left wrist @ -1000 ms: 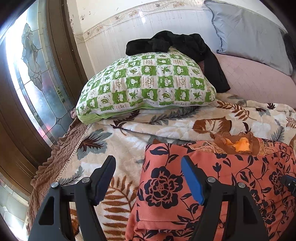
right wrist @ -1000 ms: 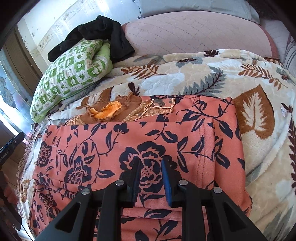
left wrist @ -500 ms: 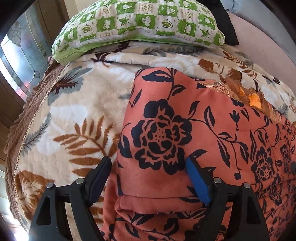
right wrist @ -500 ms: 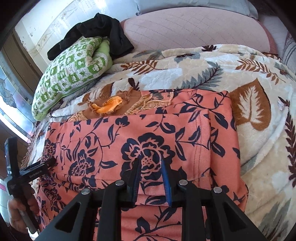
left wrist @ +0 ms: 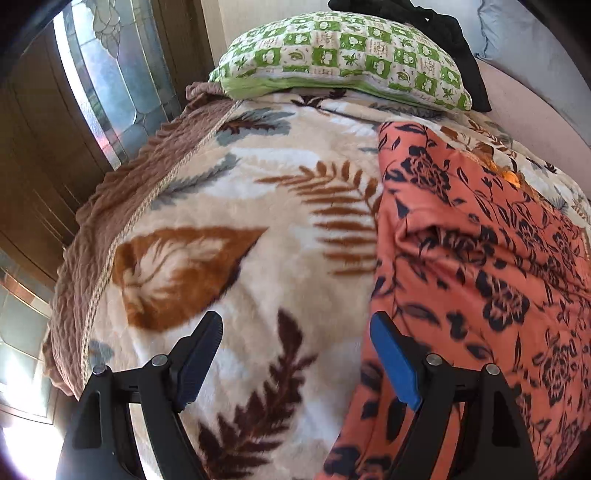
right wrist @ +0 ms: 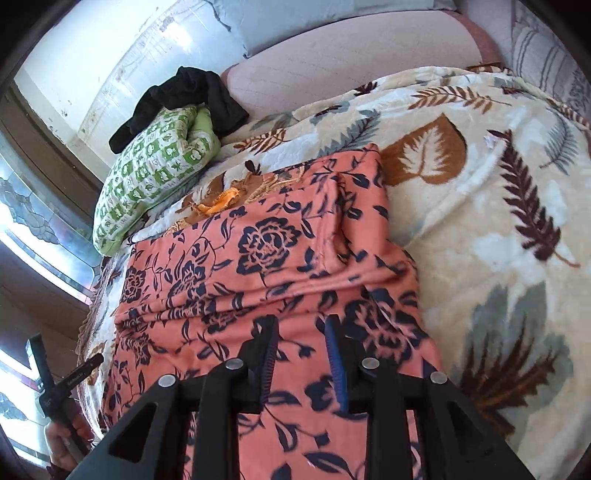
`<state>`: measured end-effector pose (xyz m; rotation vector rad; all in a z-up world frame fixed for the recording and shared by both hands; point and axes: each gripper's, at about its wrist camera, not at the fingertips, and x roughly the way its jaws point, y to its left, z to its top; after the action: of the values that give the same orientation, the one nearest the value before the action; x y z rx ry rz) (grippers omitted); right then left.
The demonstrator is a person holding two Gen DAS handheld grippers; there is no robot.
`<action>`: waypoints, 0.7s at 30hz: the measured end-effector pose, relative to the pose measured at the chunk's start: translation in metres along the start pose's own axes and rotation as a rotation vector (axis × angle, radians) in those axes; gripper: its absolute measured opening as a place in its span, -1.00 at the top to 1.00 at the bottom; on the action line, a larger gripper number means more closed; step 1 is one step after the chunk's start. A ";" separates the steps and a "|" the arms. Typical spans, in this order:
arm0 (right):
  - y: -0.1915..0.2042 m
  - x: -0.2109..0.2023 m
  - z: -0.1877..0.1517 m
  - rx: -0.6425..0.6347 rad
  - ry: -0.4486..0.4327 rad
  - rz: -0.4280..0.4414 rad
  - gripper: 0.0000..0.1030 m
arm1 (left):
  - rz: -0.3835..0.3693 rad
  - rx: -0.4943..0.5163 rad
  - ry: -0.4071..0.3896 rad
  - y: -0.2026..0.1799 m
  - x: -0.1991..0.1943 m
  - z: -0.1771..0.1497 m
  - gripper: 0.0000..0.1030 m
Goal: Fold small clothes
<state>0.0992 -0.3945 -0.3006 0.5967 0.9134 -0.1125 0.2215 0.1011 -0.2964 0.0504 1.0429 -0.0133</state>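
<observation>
An orange garment with dark blue flowers (right wrist: 280, 258) lies spread on a leaf-print blanket (right wrist: 498, 229) and hangs over the bed's near edge. My right gripper (right wrist: 301, 343) hovers over the garment's lower middle, jaws narrowly apart, with no cloth visibly pinched between them. My left gripper (left wrist: 295, 354) is wide open and empty, low at the garment's left edge (left wrist: 480, 258), with its right finger beside the cloth. It also shows at the lower left of the right wrist view (right wrist: 62, 384). A brown and orange piece (right wrist: 218, 201) lies at the garment's far end.
A green checked pillow (left wrist: 343, 62) with a black garment (right wrist: 184, 96) on it lies at the head of the bed. A grey pillow (right wrist: 295, 22) and pink mattress (right wrist: 351, 66) are behind. A stained-glass door (left wrist: 99, 81) stands left of the bed.
My left gripper has pulled back and left, off the garment top to its left edge. My right gripper has drawn back toward the bed's near edge, and the garment is more wrinkled.
</observation>
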 end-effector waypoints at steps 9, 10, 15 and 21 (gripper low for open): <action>-0.050 -0.061 -0.046 0.108 -0.025 0.013 -0.34 | -0.122 0.049 0.092 0.032 -0.032 -0.064 0.33; -0.053 -0.065 -0.051 0.108 -0.021 0.011 -0.34 | -0.150 0.054 0.114 0.032 -0.032 -0.070 0.41; -0.065 -0.077 -0.077 0.093 0.014 -0.017 -0.34 | -0.234 0.105 0.186 0.016 -0.035 -0.090 0.45; -0.073 -0.079 -0.097 0.090 0.056 -0.025 -0.34 | -0.222 0.154 0.225 -0.003 -0.026 -0.100 0.06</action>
<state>-0.0435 -0.4160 -0.3163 0.6747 0.9743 -0.1610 0.1221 0.1030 -0.3238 0.0772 1.2674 -0.2954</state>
